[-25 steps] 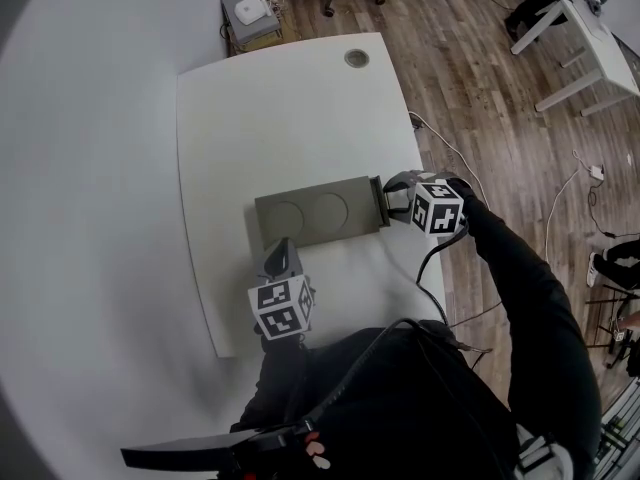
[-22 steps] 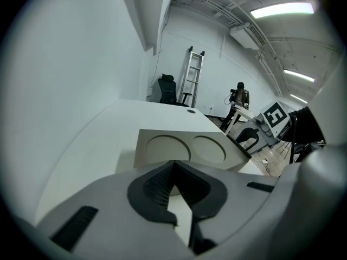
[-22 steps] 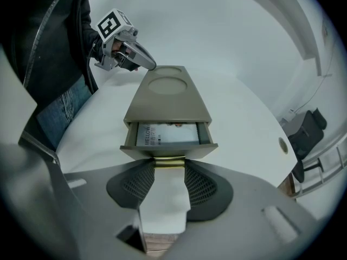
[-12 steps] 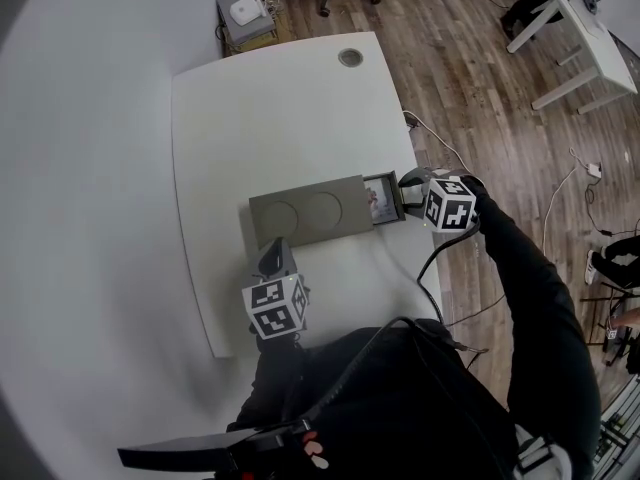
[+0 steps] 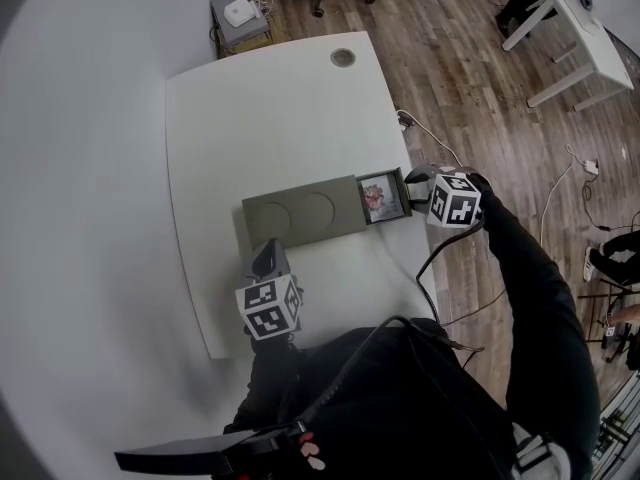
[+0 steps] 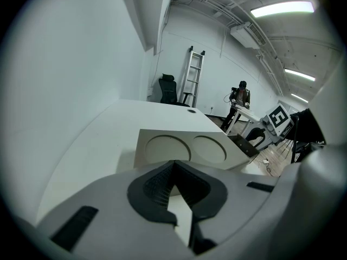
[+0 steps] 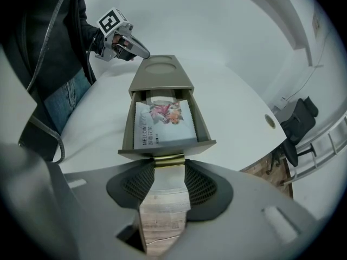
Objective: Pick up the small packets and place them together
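Head view: white table (image 5: 260, 118) ran from upper centre to lower left of frame; a flat grey box (image 5: 300, 213) with two round recesses in its top lay at mid-frame. Its drawer (image 7: 201, 122) stood pulled out toward frame right. One small packet (image 7: 162, 123), white with a coloured print, lay flat inside the drawer. Right gripper (image 7: 168, 168) was clamped on the brass handle (image 7: 168, 160) at the drawer front, pads on either side of it. Left gripper (image 6: 173, 167) sat low of centre, near the box but apart from it, jaw tips together and holding nothing.
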A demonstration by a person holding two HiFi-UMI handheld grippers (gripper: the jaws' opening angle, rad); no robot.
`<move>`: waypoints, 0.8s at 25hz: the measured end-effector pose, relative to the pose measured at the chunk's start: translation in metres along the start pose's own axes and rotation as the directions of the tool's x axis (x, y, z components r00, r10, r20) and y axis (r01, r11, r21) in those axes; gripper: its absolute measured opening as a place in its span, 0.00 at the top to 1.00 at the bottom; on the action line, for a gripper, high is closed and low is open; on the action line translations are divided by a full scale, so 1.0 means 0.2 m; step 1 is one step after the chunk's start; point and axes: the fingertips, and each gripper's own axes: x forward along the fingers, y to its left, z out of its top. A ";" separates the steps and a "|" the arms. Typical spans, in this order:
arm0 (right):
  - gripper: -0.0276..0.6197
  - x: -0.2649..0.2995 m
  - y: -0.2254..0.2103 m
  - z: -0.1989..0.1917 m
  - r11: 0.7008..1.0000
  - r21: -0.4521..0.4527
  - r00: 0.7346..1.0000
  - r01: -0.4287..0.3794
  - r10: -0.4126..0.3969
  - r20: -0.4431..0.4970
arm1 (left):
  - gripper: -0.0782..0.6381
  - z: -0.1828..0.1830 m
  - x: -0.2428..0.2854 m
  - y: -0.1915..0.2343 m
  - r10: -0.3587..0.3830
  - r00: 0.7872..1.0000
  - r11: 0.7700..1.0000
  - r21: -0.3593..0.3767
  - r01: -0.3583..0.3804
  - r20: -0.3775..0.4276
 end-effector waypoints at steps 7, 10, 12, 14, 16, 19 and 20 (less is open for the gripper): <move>0.70 0.02 -0.01 -0.07 1.000 0.026 1.000 0.015 -0.015 -0.016 | 0.89 -0.03 0.03 0.05 0.002 1.000 1.000 -0.001 -0.002 0.005; 0.70 0.03 -0.01 -0.09 0.999 0.037 1.000 0.021 -0.021 -0.023 | 0.89 -0.04 0.05 0.07 0.003 1.000 1.000 -0.003 -0.003 0.009; 0.70 0.02 -0.01 -0.11 0.999 0.046 1.000 0.020 -0.019 -0.024 | 0.89 -0.04 0.04 0.06 0.007 1.000 1.000 -0.005 -0.007 0.007; 0.69 -0.02 -0.02 -0.14 0.998 0.054 0.999 0.020 -0.018 -0.028 | 0.89 -0.02 0.02 0.04 0.011 1.000 1.000 -0.002 -0.011 0.005; 0.69 -0.04 -0.02 -0.18 0.998 0.062 0.999 0.024 -0.021 -0.035 | 0.89 -0.01 0.01 0.02 0.011 1.000 1.000 -0.002 -0.011 0.007; 0.69 -0.07 -0.02 -0.22 0.996 0.079 0.999 0.030 -0.026 -0.043 | 0.89 0.00 0.00 0.02 0.014 1.000 1.000 -0.009 -0.014 0.011; 0.69 -0.07 -0.02 -0.23 0.996 0.084 0.999 0.030 -0.027 -0.044 | 0.89 0.00 -0.01 0.02 0.018 1.000 1.000 -0.009 -0.018 0.010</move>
